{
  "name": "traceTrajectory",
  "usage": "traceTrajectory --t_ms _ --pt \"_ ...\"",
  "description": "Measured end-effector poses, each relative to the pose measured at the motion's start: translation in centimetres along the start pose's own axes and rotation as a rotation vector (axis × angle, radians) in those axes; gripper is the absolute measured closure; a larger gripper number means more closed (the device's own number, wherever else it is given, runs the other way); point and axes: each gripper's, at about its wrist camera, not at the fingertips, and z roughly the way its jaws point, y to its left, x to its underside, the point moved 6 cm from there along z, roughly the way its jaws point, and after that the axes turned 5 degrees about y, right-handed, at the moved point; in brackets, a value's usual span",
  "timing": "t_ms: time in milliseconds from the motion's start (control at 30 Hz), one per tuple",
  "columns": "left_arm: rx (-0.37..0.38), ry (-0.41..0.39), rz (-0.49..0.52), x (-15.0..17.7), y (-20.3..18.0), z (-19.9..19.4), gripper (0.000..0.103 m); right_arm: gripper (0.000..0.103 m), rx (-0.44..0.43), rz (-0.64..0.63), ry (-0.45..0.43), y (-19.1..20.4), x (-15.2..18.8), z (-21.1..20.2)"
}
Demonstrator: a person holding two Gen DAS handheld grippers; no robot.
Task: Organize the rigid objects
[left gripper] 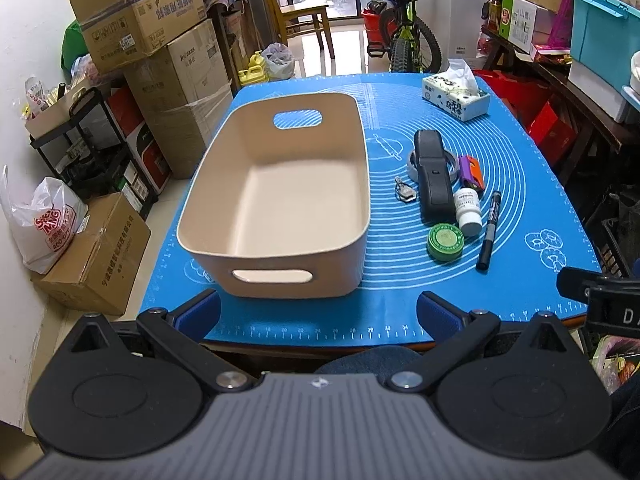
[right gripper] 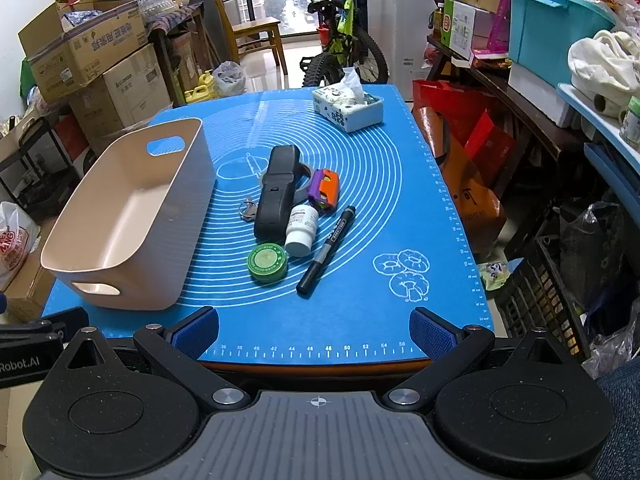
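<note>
An empty beige bin [left gripper: 276, 196] [right gripper: 132, 216] stands on the left of the blue mat [left gripper: 520, 208] [right gripper: 380, 184]. To its right lie a black case [left gripper: 432, 176] [right gripper: 276, 196] resting on a tape roll [left gripper: 452, 162], keys [left gripper: 404, 190] [right gripper: 249, 210], a purple-orange toy [left gripper: 471, 170] [right gripper: 324, 188], a white bottle [left gripper: 468, 210] [right gripper: 302, 230], a green tin [left gripper: 445, 242] [right gripper: 267, 261] and a black marker [left gripper: 490, 230] [right gripper: 326, 250]. My left gripper [left gripper: 318, 312] is open at the near table edge in front of the bin. My right gripper [right gripper: 314, 330] is open at the near edge in front of the marker.
A tissue box [left gripper: 456, 98] [right gripper: 347, 106] sits at the mat's far right. Stacked cardboard boxes [left gripper: 160, 52] stand left of the table, a bicycle [left gripper: 408, 36] behind it, shelves and a teal crate [right gripper: 556, 28] to the right.
</note>
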Motion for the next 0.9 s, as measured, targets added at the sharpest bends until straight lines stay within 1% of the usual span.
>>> traceTrajectory --t_ms 67,233,300,467,533,633,700,833,900 --pt "0.001 -0.007 -0.001 -0.5 0.5 0.0 0.0 0.003 0.007 -0.004 -0.01 0.2 -0.3 -0.2" --pt "-0.016 -0.032 0.004 -1.9 2.0 0.1 0.0 0.003 0.018 -0.001 -0.023 1.0 -1.3 -0.1" --pt "-0.031 -0.03 0.004 -2.5 2.8 0.3 0.0 0.003 0.025 -0.006 -0.031 1.5 -2.0 0.1" --pt "-0.021 -0.032 -0.028 -3.9 4.9 1.3 0.0 0.002 0.033 0.014 -0.039 2.2 -4.1 0.9" --pt "-0.013 -0.021 -0.033 -4.3 5.6 1.9 0.0 0.003 0.045 0.025 -0.047 2.4 -4.9 1.4" --pt "-0.027 -0.014 -0.03 -4.8 6.8 3.2 0.0 0.003 0.063 0.044 -0.06 2.7 -6.2 2.3" --pt "-0.017 0.0 -0.026 -5.2 7.7 4.4 0.0 0.003 0.081 0.049 -0.058 2.7 -7.0 3.2" --pt "0.013 0.041 -0.052 -6.1 9.6 6.9 0.0 0.003 0.096 0.073 -0.025 2.6 -7.9 5.5" --pt "0.012 0.058 -0.06 -6.5 10.6 8.4 0.001 0.003 0.105 0.085 -0.006 2.5 -8.1 6.7"
